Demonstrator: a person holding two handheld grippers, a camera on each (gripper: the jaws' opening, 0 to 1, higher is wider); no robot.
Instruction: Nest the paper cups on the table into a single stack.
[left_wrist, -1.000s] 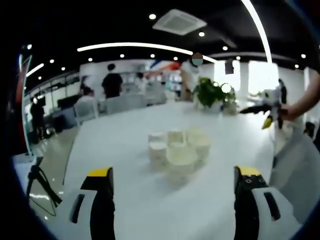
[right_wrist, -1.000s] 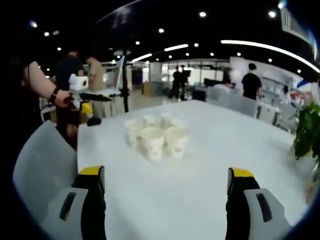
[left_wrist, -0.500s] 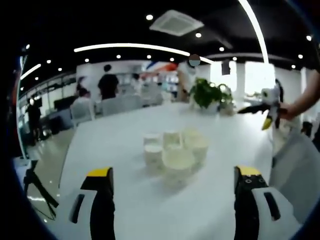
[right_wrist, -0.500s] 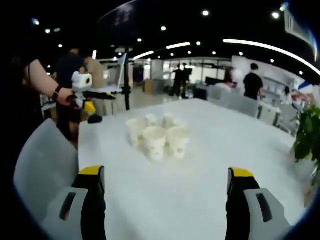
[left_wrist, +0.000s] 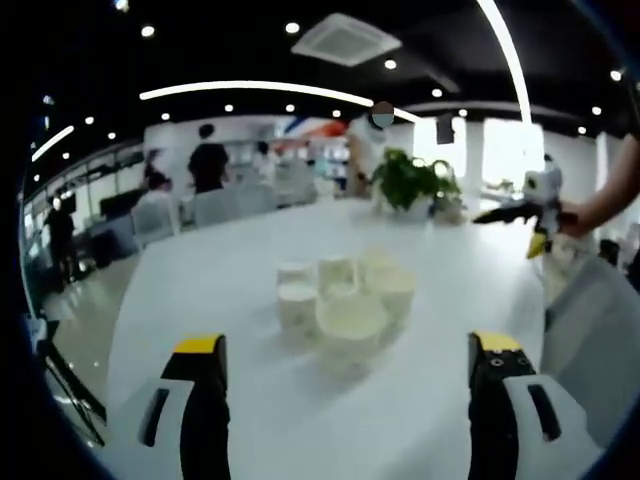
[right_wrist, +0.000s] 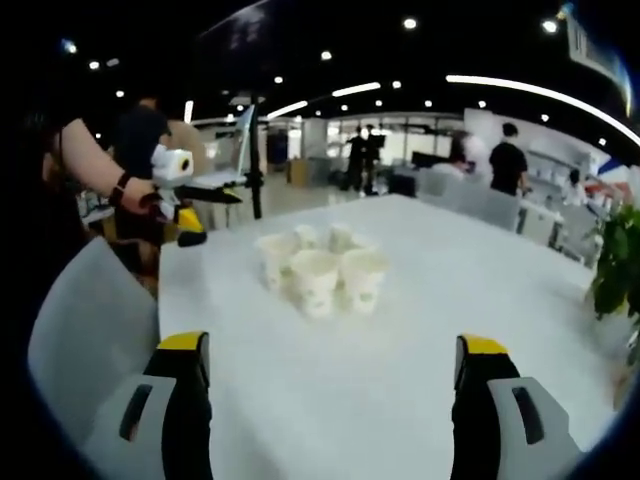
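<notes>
Your left gripper (left_wrist: 346, 375) has its two black, yellow-tipped fingers (left_wrist: 205, 400) spread wide apart with nothing between them; they hang above the near part of the white counter (left_wrist: 200, 300). Your right gripper (right_wrist: 332, 375) stands the same way in its own view: fingers (right_wrist: 480, 395) parted and empty, over bare counter (right_wrist: 400, 350).

Beyond the left fingers, near the middle of the counter, sits the cluster of white paper cups (left_wrist: 345, 300). They stand upright, mouths up, pressed close together, several touching at the rims. The nearest cup (left_wrist: 352, 322) shows its open mouth toward you; smaller-looking ones stand behind and to its left. The blur makes an exact count unreliable. None is nested in another as far as can be told.

In the right gripper view the same cluster of cups (right_wrist: 320, 270) stands ahead of the fingers, well apart from them, with three cups in the front row and more behind.

At the right edge of the left gripper view, your right hand (left_wrist: 585, 215) holds the other gripper out over the counter's far side. At the left of the right gripper view, your left hand (right_wrist: 135, 195) holds its gripper, with a grey chair back (right_wrist: 90, 330) below it.

A green potted plant (left_wrist: 405, 185) stands on the far end of the counter. People stand in the background under ceiling lights.
</notes>
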